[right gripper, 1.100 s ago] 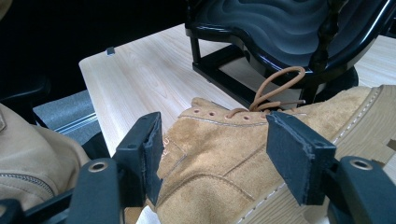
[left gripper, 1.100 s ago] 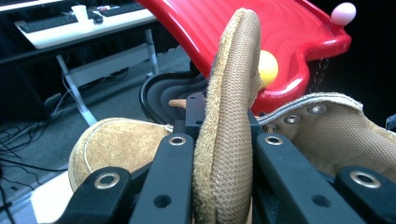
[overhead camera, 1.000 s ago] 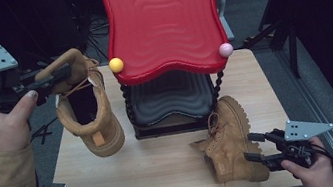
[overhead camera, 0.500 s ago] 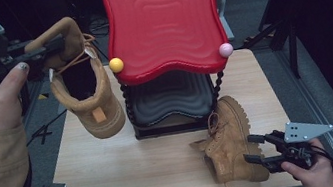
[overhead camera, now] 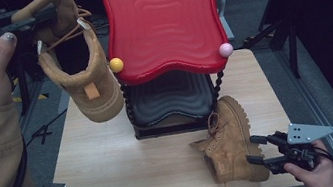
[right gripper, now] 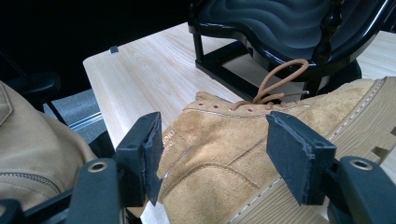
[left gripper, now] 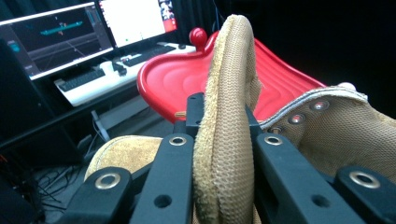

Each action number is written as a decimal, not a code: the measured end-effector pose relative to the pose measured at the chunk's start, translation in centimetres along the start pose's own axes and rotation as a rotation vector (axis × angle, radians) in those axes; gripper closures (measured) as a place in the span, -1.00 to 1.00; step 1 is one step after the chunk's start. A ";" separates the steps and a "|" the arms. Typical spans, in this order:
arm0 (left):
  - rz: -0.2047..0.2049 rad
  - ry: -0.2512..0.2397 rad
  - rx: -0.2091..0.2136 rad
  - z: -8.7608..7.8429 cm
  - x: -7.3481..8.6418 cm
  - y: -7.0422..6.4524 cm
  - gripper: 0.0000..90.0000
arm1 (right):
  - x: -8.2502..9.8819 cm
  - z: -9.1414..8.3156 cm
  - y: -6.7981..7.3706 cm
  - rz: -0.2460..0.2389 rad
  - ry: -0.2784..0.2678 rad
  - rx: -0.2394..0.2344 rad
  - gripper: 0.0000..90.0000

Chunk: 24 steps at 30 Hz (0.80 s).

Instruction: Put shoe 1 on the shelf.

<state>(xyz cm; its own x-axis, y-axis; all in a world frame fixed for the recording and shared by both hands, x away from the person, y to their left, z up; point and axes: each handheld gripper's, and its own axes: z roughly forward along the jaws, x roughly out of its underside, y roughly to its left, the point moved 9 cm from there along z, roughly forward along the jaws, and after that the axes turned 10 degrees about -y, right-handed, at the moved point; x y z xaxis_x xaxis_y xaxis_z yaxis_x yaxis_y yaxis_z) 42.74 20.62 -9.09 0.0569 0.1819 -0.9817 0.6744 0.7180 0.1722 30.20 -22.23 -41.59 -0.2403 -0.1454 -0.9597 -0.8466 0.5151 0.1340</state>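
A tan suede boot (overhead camera: pixel 95 89) hangs in the air left of the red tray (overhead camera: pixel 162 18), clear of the table. My left gripper (overhead camera: pixel 48 13), at the top left, is shut on its upright tongue (left gripper: pixel 229 56), which fills the gap between the black jaws of that gripper (left gripper: pixel 222 112). A second tan boot (overhead camera: pixel 229 136) lies on its side on the wooden table (overhead camera: pixel 115 167), in front of the black lower tray (overhead camera: pixel 170 98). My right gripper (overhead camera: pixel 254 150) rests at that boot's sole with its jaws open. Its pads (right gripper: pixel 144 154) stand wide apart on either side of the boot's ankle (right gripper: pixel 233 144).
The two-tier stand has a yellow ball (overhead camera: pixel 116 64) and a pink ball (overhead camera: pixel 226 49) at the red tray's front corners. Monitors and a keyboard (left gripper: pixel 88 77) stand behind it. Bare table lies at the front left, and the near edge runs just below the lying boot.
My left gripper has risen toward the top left with the boot, lifting it well off the table. The right gripper and the lying boot have stayed put.
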 end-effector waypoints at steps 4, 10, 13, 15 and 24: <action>0.021 -0.006 -0.003 0.3 -1.0 0.2 0.83 | -0.1 -0.2 0.1 -0.002 -0.004 0.005 -0.18; 0.035 -0.025 0.017 1.4 -2.7 0.4 0.83 | 0.4 -0.7 0.6 0.004 0.004 0.023 -0.18; 0.038 -0.047 0.032 2.0 -3.8 0.4 0.83 | 0.5 -1.1 0.7 0.007 0.004 0.033 -0.18; 0.039 -0.063 0.041 2.4 -4.3 0.4 0.83 | 0.5 -1.4 0.7 0.008 0.001 0.041 -0.18; 0.039 -0.084 0.109 5.9 -6.0 -0.2 0.83 | 1.0 -2.7 0.9 0.021 -0.007 0.073 -0.18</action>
<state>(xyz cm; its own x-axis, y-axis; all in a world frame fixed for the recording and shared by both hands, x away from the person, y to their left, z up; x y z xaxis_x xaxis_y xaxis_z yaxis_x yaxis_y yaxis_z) 46.60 15.45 -3.70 0.1426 0.1483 -0.9786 0.7465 0.6331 0.2048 27.94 -24.21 -41.77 -0.2543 -0.1279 -0.9586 -0.8043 0.5784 0.1362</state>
